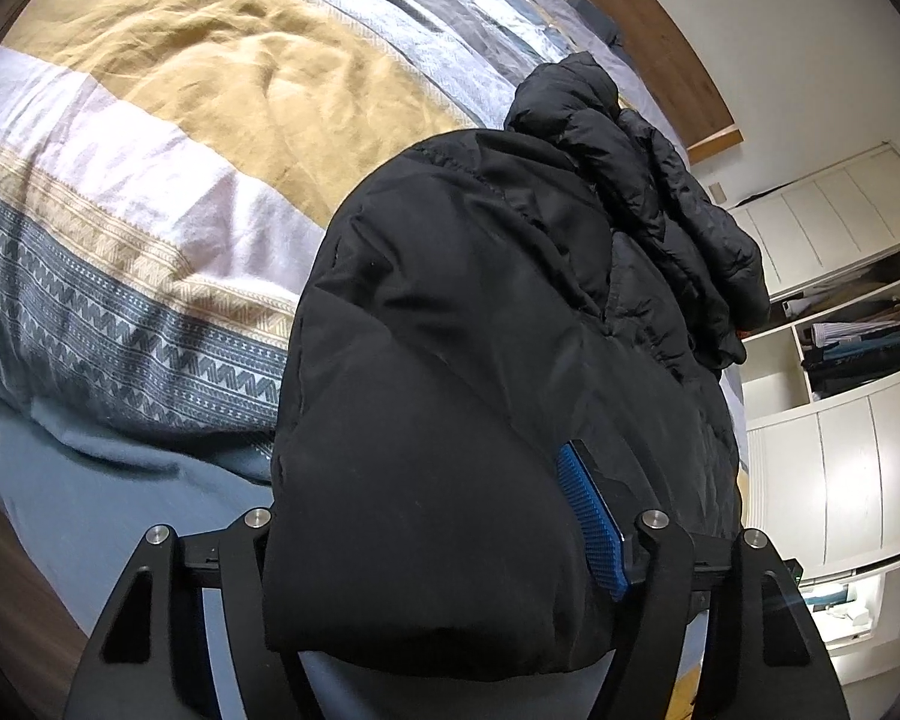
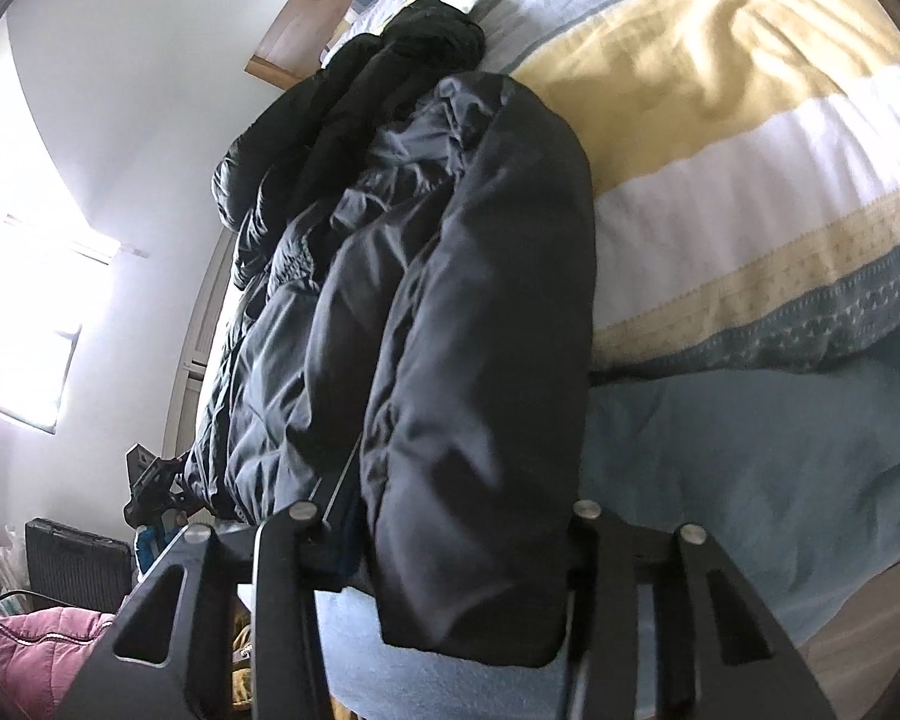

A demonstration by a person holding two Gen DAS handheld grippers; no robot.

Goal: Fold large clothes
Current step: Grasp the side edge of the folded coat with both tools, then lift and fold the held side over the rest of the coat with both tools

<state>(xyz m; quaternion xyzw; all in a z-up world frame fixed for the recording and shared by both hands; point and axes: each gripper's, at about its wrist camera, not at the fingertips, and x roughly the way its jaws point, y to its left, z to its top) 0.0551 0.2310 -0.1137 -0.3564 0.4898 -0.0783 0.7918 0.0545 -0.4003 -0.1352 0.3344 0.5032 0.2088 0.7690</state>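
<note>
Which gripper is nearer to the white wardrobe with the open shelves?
Left. The left gripper, closed on the black puffer jacket, has the white wardrobe just to its right. The right gripper grips the jacket's other side; its view shows no wardrobe.

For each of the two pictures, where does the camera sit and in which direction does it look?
Left wrist view: sits on the left gripper, looks down along its jaws at the black puffer jacket on the striped duvet, white wardrobe at the right; only the gripper's own frame and a blue pad show.
Right wrist view: sits on the right gripper, looks down over the same jacket, window at the left; the other gripper shows at the left.
Shared: jacket, duvet, wooden headboard.
</note>
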